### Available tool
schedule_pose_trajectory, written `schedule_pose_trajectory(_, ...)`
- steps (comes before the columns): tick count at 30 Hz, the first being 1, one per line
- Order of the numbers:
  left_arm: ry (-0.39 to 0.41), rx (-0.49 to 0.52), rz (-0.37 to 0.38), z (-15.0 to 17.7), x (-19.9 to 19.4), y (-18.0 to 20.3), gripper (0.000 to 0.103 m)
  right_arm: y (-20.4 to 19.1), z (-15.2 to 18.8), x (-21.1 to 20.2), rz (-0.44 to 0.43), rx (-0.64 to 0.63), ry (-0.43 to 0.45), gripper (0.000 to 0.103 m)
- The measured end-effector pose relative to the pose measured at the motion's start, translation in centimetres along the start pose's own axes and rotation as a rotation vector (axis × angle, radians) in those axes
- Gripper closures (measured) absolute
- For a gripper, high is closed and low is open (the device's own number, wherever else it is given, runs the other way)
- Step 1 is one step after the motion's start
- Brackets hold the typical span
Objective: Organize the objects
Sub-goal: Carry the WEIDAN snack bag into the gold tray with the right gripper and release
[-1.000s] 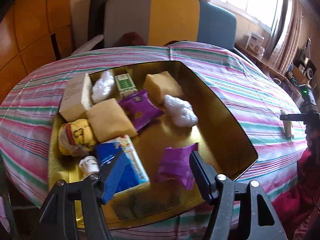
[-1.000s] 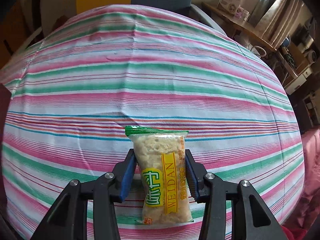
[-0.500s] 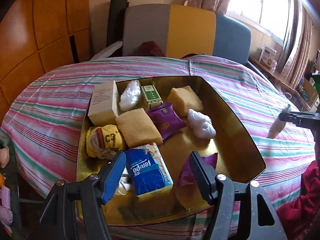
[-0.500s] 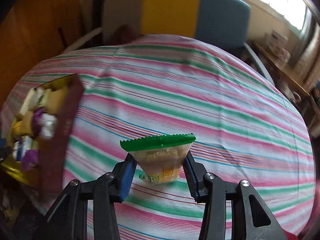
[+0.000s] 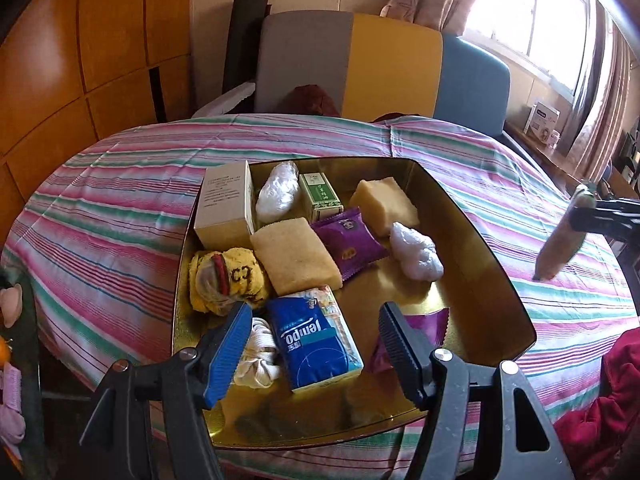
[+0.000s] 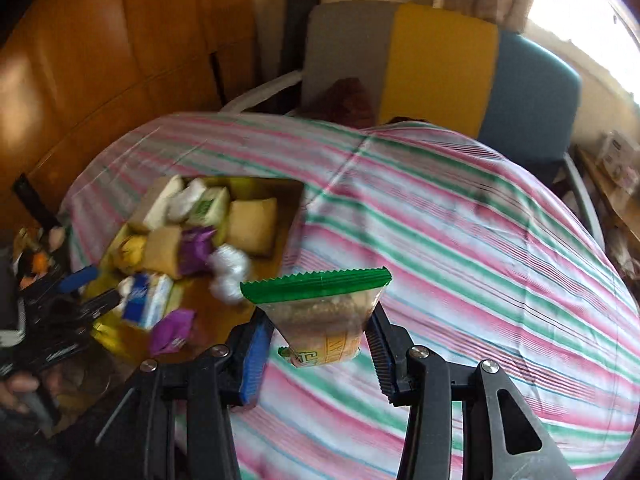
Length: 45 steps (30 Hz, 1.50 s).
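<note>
Left wrist view: the left claw (image 5: pixel 314 342) is hanging with its jaws spread and nothing between them, hovering over the near end of the gold tray (image 5: pixel 486 248), probably waiting out of the way while the other hand brings its load. Under it a blue Tempo tissue pack (image 5: pixel 316 338) is lying at 6 o'clock in the tray, with a purple sachet (image 5: pixel 408 334) just to its right. Toward 12 o'clock are a white carton (image 5: pixel 226 206), a green box (image 5: pixel 320 196) and two sponge-like blocks. At 3 o'clock, over the striped cloth of the desk (image 5: pixel 120 184), the snack packet (image 5: pixel 560 236) is appearing blurred, clear of the cloth.

Right wrist view: the right claw (image 6: pixel 316 344) is gripping the snack packet (image 6: pixel 320 312) by its sides, green crimped seal facing away, lower end dangling free above the desk (image 6: pixel 480 232). The side grip is likely keeping the packet free to drop. The gold tray (image 6: pixel 294 204) is sitting at 9 o'clock, so the packet appears bound for it.
</note>
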<state>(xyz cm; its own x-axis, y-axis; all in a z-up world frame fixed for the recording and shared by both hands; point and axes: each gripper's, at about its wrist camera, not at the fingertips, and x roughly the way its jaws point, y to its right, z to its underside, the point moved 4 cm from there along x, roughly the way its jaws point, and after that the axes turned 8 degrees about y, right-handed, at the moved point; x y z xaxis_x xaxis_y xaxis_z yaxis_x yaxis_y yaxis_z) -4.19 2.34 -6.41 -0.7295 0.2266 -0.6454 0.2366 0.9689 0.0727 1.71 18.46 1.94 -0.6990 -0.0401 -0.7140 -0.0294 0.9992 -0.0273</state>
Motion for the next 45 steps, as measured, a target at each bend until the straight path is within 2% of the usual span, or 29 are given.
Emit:
schedule_pose_trajectory(6,0.006,-0.005,-0.015,0.0,0.0,-0.4,0.036,-4.0,0.5,0.1,-0.069,-0.116,-0.087,0.057)
schedule_pose_trajectory(10,0.01,-0.011,-0.038,0.0,0.0,-0.9,0.036,-6.6,0.8,2.5,-0.084,-0.18,-0.155,0.057)
schedule_pose_trajectory(16,0.012,-0.046,-0.083,0.1,0.0,-2.6,0.036,-9.4,1.1,8.8,-0.116,-0.165,-0.26,0.057)
schedule_pose_trajectory(21,0.009,-0.064,-0.112,0.2,0.0,-3.9,0.036,-10.9,1.5,12.7,-0.154,-0.114,-0.298,0.056)
schedule_pose_trajectory(23,0.018,-0.063,-0.125,0.1,-0.1,-4.2,0.036,-10.9,1.9,13.7,-0.175,-0.093,-0.309,0.049)
schedule_pose_trajectory(24,0.02,-0.063,-0.131,0.1,-0.1,-4.3,0.035,-10.8,2.1,13.9,-0.18,-0.079,-0.312,0.035)
schedule_pose_trajectory(25,0.025,-0.064,-0.143,0.0,-0.2,-4.4,0.035,-10.6,2.2,13.9,-0.186,-0.061,-0.308,0.028)
schedule_pose_trajectory(28,0.048,-0.061,-0.16,-0.3,-0.6,-4.3,0.029,-10.0,2.3,12.9,-0.213,-0.019,-0.267,0.028)
schedule_pose_trajectory(31,0.063,-0.071,-0.183,-0.8,-1.0,-4.1,0.026,-9.4,2.3,11.2,-0.206,0.018,-0.187,0.026)
schedule_pose_trajectory(35,0.094,-0.084,-0.195,-1.4,-2.0,-3.9,0.026,-9.4,2.4,8.3,-0.102,0.018,-0.026,0.021)
schedule_pose_trajectory(38,0.116,-0.07,-0.197,-1.6,-2.9,-3.5,0.026,-9.6,2.7,6.2,-0.032,0.015,0.084,0.011)
schedule_pose_trajectory(41,0.12,-0.066,-0.203,-1.5,-3.5,-3.3,0.026,-9.4,2.7,5.4,-0.002,0.039,0.134,0.008)
schedule_pose_trajectory(45,0.131,-0.05,-0.221,-1.4,-3.9,-3.1,0.036,-9.2,3.7,4.4,0.03,0.068,0.16,0.007)
